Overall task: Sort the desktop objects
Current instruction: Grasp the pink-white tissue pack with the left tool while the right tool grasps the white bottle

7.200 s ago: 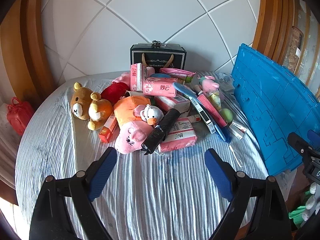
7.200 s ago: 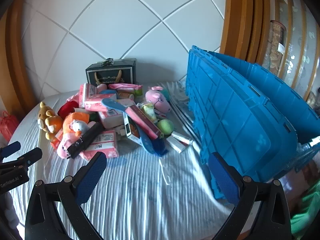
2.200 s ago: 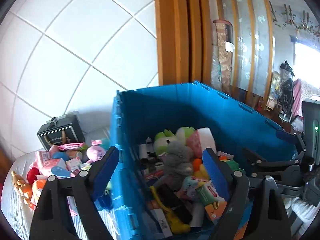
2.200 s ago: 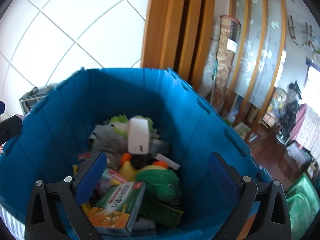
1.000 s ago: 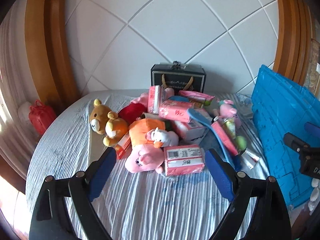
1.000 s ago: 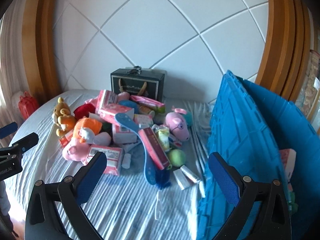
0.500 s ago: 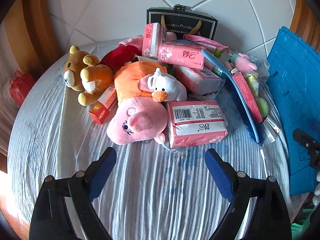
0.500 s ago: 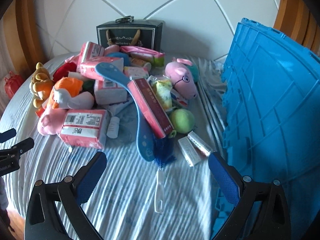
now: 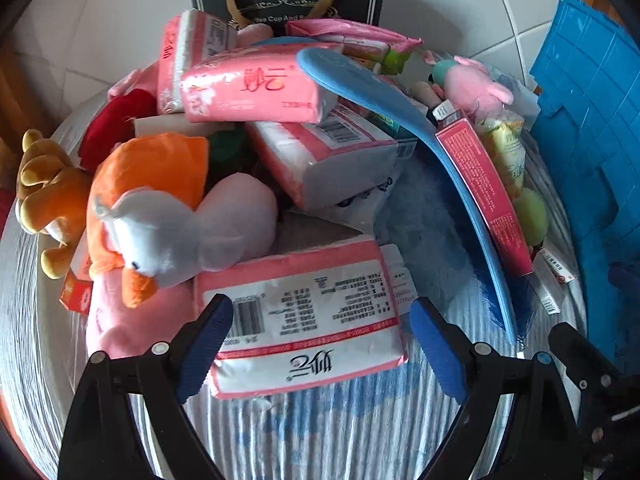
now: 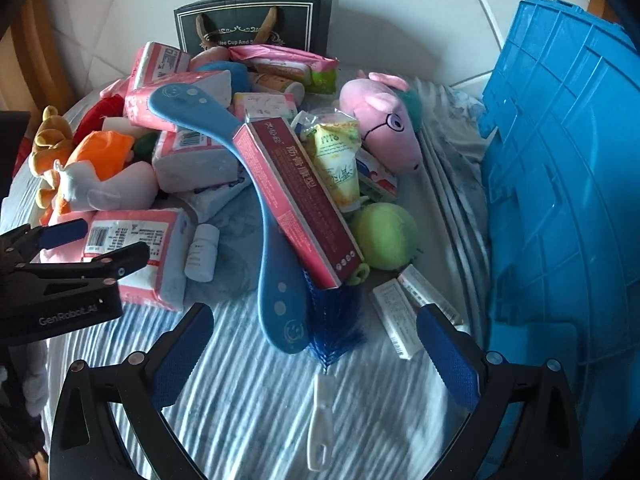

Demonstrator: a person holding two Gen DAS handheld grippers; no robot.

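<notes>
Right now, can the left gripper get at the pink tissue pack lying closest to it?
Probably yes: the left gripper is open, its fingers flank the tissue pack, and nothing lies on top, though a duck plush crowds one corner.

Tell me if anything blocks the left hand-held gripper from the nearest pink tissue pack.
Nothing visible does. The left hand-held gripper is open, its fingers either side of the tissue pack, which lies on the striped cloth. A white duck toy sits beside it, clear of the fingers.

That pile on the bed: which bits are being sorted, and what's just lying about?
Being sorted:
- tissue pack between the open left claw
- white duck toy
- blue brush
- green ball
- blue crate

Lying about:
- black gift box
- striped sheet
</notes>
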